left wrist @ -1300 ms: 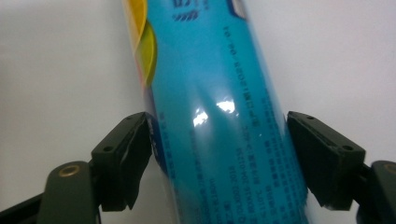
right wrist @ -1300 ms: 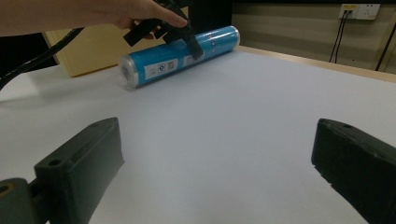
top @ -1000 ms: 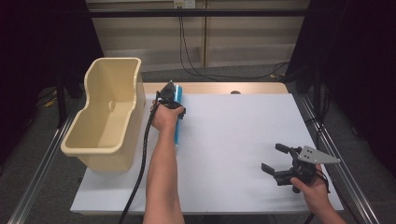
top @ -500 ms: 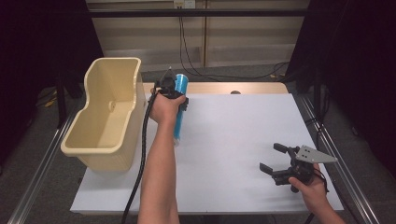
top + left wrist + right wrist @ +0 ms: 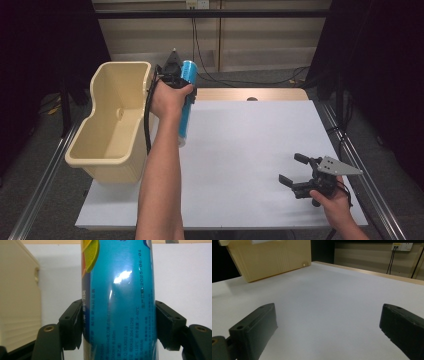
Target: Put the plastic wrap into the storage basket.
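The left hand-held gripper (image 5: 176,80) pinches the blue tube (image 5: 186,102) mid-body, holding it above the table (image 5: 260,150) just right of the cream bin (image 5: 112,125). Carry it left over the rim, keep it steep (it hangs tilted), then release low. The right hand-held gripper (image 5: 299,172) rests spread, near right.

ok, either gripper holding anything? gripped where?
The left gripper clamps the blue tube across its body, partway along its length, lifted off the table. The right gripper is open and holds nothing.

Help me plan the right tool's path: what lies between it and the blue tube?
Only bare white table separates the right tool from the blue tube in the high view.
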A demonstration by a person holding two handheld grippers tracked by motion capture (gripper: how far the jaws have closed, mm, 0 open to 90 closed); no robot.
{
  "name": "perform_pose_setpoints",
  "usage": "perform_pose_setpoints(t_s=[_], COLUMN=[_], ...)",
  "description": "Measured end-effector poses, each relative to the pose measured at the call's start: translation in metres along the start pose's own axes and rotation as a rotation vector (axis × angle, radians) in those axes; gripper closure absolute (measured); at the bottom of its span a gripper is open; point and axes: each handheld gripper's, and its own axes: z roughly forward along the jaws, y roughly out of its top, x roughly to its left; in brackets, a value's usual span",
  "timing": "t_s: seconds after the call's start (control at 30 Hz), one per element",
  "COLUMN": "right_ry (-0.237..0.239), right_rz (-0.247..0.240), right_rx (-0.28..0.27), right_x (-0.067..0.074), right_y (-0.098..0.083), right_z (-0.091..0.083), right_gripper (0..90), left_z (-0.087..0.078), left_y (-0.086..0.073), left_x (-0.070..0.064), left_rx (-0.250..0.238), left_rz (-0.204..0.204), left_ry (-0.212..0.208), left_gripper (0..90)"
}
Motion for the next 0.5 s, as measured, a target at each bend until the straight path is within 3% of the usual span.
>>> perform_pose_setpoints(t_s=[0.33,0.5], right_ry=[0.006,0.007], right_rz=[-0.002,-0.001], right_rx=[0.002,0.002], right_x=[0.001,0.001], right_y=[0.0,0.0], right_z=[0.001,0.001], right_gripper=[0.9,1.0], left_z=[-0.047,-0.063], left_y=[0.0,-0.001], left_x=[0.014,0.019], left_rx=[0.022,0.019], left_rz=[-0.019,-0.027], left_ry=[-0.006,-0.001], left_gripper=[32.1,32.2])
